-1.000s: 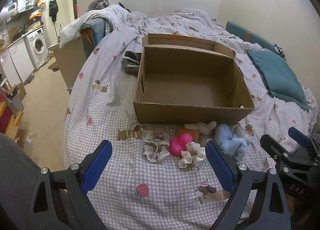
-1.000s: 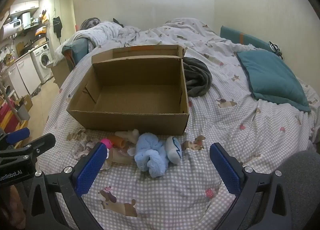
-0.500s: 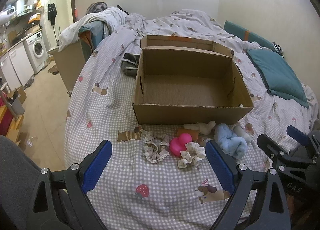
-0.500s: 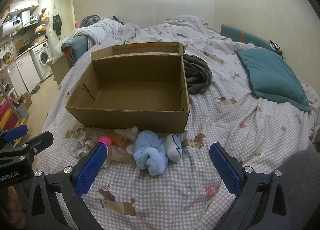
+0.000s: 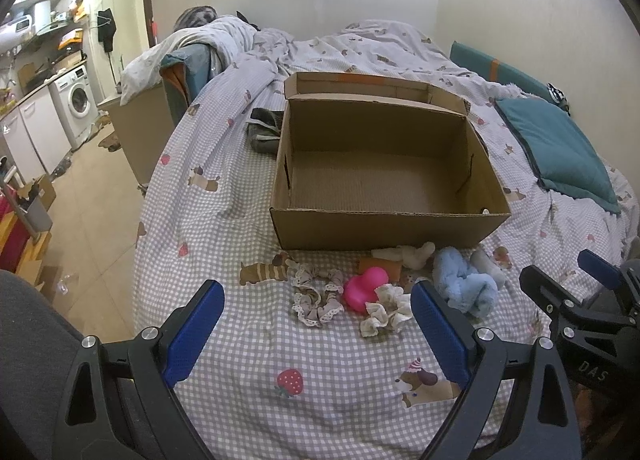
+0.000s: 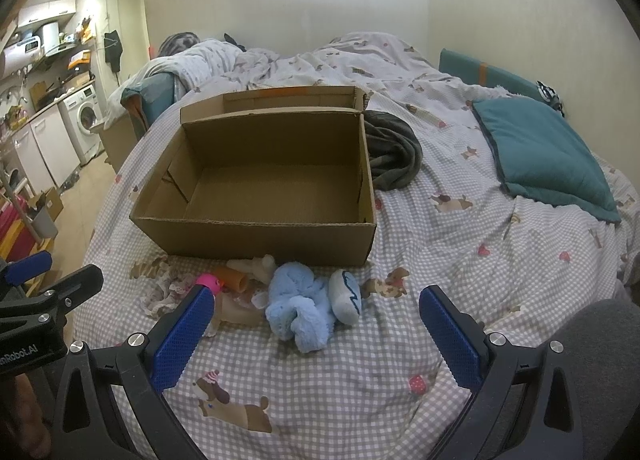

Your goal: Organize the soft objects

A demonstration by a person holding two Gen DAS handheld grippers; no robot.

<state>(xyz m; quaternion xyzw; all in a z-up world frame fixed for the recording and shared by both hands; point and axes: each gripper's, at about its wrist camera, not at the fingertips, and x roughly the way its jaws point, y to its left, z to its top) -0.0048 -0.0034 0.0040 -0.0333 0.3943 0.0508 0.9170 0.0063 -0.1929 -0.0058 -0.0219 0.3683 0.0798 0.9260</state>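
An open, empty cardboard box (image 5: 384, 236) (image 6: 256, 236) sits on the bed. In front of it lies a heap of soft things: a beige lace scrunchie (image 5: 316, 292), a pink rubber duck (image 5: 366, 288) (image 6: 209, 282), a cream scrunchie (image 5: 386, 310), a fluffy blue toy (image 5: 464, 286) (image 6: 302, 304), a cream plush piece (image 5: 408, 254), an orange piece (image 5: 380, 266) and a white pouch with a blue mark (image 6: 346, 296). My left gripper (image 5: 318, 334) is open and empty, short of the heap. My right gripper (image 6: 316, 334) is open and empty, just before the blue toy.
A teal pillow (image 5: 560, 152) (image 6: 548, 156) lies at the right. Dark grey clothing (image 6: 394, 152) (image 5: 262, 132) lies beside the box. The bed's left edge drops to the floor (image 5: 88, 188), with a washing machine (image 5: 80, 104) beyond.
Both grippers have edged slightly back and up; the box and heap sit a little further off. Nothing on the bed has moved.
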